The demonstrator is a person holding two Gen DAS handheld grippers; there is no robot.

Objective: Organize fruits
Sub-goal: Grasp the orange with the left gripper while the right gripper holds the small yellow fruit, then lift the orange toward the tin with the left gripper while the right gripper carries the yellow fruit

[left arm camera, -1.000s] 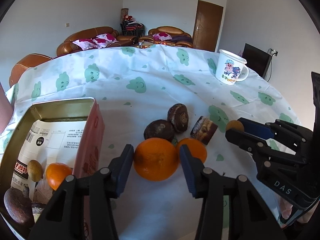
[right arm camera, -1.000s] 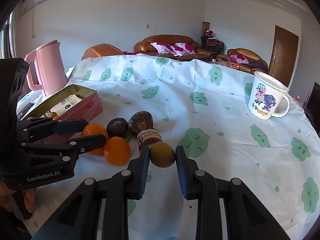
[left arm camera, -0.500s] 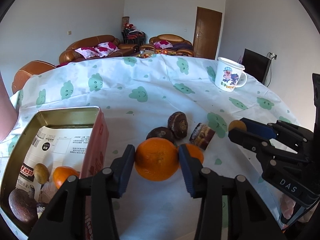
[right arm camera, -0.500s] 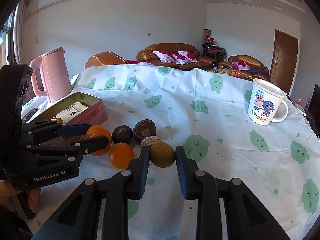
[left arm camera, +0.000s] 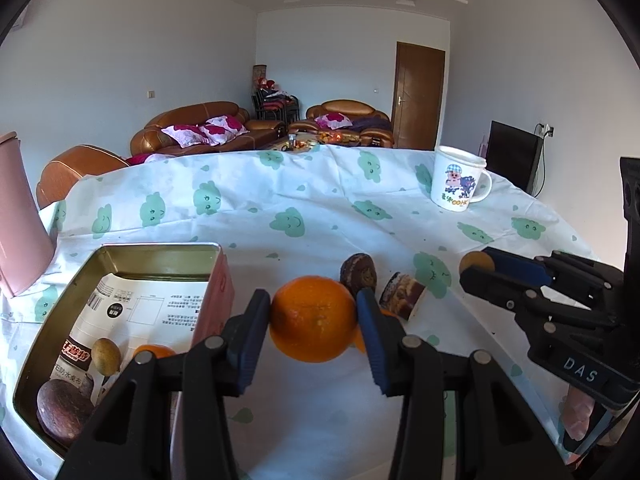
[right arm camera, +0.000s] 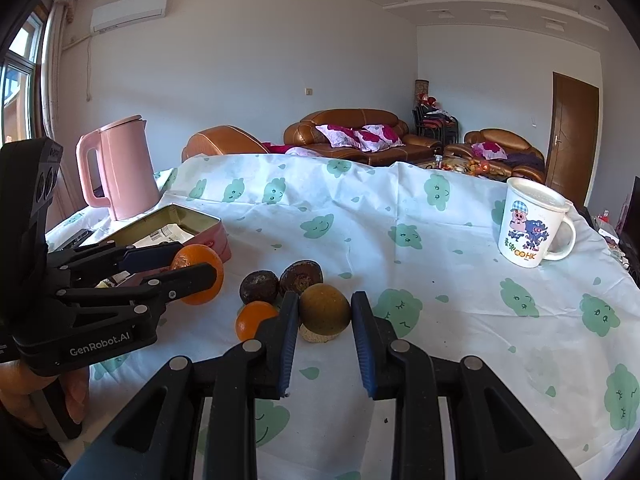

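An orange [left arm camera: 314,318] is clamped in the left gripper [left arm camera: 312,334] above the table [left arm camera: 328,216], beside the tin [left arm camera: 156,252] near its left edge. A brown fruit [right arm camera: 325,309] is clamped in the right gripper [right arm camera: 325,328].

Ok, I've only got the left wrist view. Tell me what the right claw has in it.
Observer: The right claw is shut on a round olive-brown fruit, pinched between both pads.
Operator: Now find me the small orange; the big orange blocks it.
Observer: The small orange lies on the cloth, just in front of two dark fruits.
Operator: Name that pink thing at the left edge of my picture.
Observer: A pink kettle, lid shut, standing beyond the tin.
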